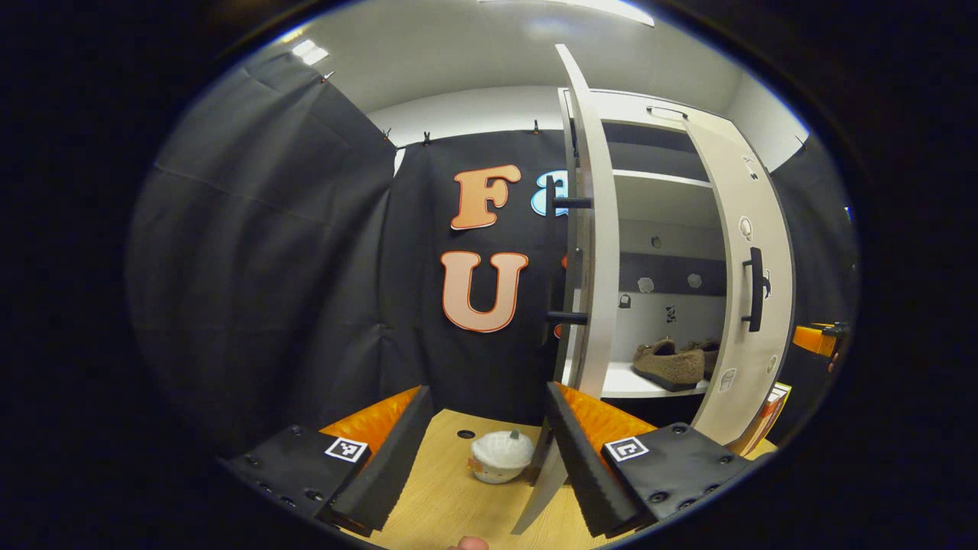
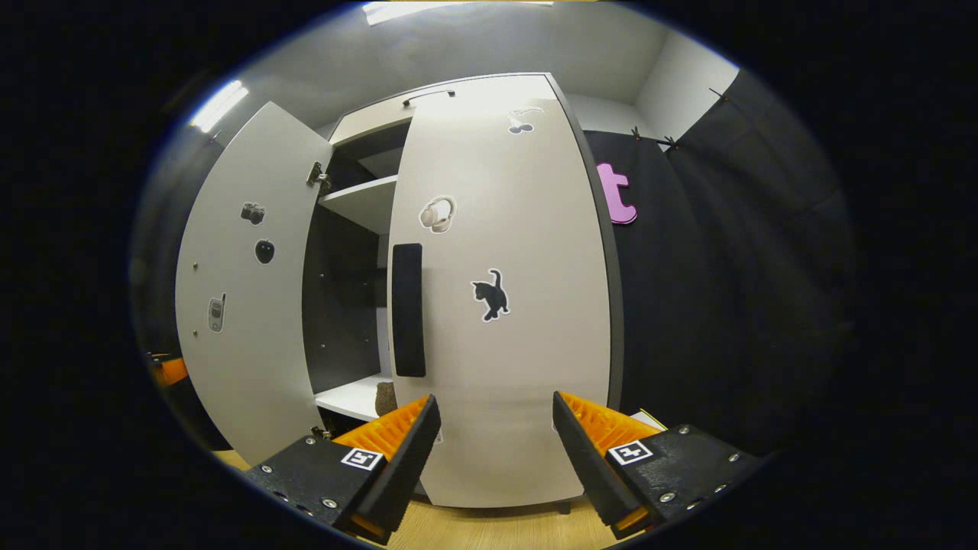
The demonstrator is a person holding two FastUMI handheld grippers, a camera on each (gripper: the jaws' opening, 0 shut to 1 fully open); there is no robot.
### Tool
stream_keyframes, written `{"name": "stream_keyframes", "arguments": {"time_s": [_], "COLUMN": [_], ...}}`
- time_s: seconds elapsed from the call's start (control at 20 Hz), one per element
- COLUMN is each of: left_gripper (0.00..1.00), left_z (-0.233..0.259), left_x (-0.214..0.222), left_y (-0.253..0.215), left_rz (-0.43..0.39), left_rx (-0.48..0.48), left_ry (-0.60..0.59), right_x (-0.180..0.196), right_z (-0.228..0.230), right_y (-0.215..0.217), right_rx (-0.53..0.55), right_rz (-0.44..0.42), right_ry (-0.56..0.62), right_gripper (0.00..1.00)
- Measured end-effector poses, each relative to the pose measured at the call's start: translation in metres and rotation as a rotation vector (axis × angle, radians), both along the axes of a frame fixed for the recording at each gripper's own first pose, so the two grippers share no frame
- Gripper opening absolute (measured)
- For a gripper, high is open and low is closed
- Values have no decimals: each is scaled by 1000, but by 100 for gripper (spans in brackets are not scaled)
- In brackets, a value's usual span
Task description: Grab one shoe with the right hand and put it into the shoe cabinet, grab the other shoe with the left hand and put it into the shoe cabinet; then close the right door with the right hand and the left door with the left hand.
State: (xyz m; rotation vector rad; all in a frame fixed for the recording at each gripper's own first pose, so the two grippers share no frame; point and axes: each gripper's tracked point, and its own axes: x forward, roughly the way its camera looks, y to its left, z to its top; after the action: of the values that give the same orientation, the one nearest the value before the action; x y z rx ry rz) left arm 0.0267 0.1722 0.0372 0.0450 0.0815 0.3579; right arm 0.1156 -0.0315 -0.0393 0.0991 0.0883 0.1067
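So both shoes (image 1: 671, 363) are already in the cabinet (image 1: 665, 198), sitting side by side on the low white shelf (image 1: 620, 382), toes pointing left in the left gripper view. They're brown and fuzzy-looking; the far one is mostly hidden behind the near one and the right door.

Left gripper (image 1: 484, 451) has its fingers spread wide with nothing between them. It's hanging over the wooden table (image 1: 435, 496), just left of the left door (image 1: 592, 229). That door stands wide open and shows nearly edge-on, with its black handle (image 1: 569, 260) poking out toward the cloth wall. A little white pumpkin-shaped thing (image 1: 500, 455) sits on the table between the fingers, farther out, near the door's bottom edge.

Right gripper (image 2: 495, 451) is also wide open and holding nothing. It's facing the outside of the right door (image 2: 504, 305), close to it; can't tell if the tips actually touch. That door is swung most of the way in but there's a gap left, and through it you can see the shelf and a bit of shoe (image 2: 386, 397). Its black handle (image 2: 407, 309) is up and left of the fingers, and there's a cat sticker (image 2: 490, 296) mid-door.

In the right gripper view the left door (image 2: 244, 305) is swung out to the left, inner face showing.
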Motion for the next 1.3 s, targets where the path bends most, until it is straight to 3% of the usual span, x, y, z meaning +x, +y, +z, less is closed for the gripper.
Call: {"name": "stream_keyframes", "arguments": {"time_s": [0.1,0.25,0.35,0.75,0.95,1.05,1.3], "left_gripper": [94,99,92,95,92,96,96], "left_z": [3,0,-2,-23,-26,-28,-29], "left_x": [9,14,17,54,80,91,115], "left_y": [9,4,-5,-115,-156,-180,-197], "left_rz": [13,-32,-66,-295,-388,-448,-473], "left_rx": [21,16,-26,-152,-93,-99,-86], "left_ry": [-8,-7,-7,11,9,6,-11], "right_x": [-2,-4,-6,-13,-15,-16,-20], "right_z": [3,7,8,9,11,14,16], "right_y": [-9,-19,-23,-25,-24,-24,-21], "right_rx": [-14,-25,-25,-24,-17,-20,-29], "right_rz": [-24,-49,-55,-54,-57,-59,-64], "right_ry": [-8,-13,-14,-17,-17,-21,-20], "right_gripper": [92,92,92,92,92,92,92]}}
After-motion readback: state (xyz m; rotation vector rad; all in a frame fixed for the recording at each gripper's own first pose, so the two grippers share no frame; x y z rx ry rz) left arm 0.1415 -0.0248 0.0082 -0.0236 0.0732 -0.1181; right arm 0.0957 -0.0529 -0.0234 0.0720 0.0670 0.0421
